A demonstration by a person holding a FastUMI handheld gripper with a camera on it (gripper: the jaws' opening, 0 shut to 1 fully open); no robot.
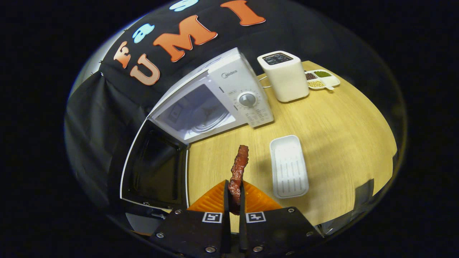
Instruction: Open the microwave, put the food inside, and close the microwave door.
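Gripper view: the gripper [233, 195] has both fingers pressed together on one strip of food [238, 172], a dark red meat-like slice that stands up from the clamp and points toward 12 o'clock. It is held off the wooden table [340, 136], above an orange surface just under the fingers. I judge the strip light and fairly stiff, since it stays upright with only its lower end gripped; it looks glossy, so possibly slick, and a grip low on the flat faces seems right. One microwave [229, 96] sits at 11 o'clock beyond the fingers, its door [156, 168] swung fully open at 10 o'clock, its cavity lit and a turntable inside. One white tray [288, 166] lies at 2 o'clock, just beside the food. One toaster [285, 75] stands farther at 1 o'clock, with one divided dish [322, 79] of three kinds of beans behind it
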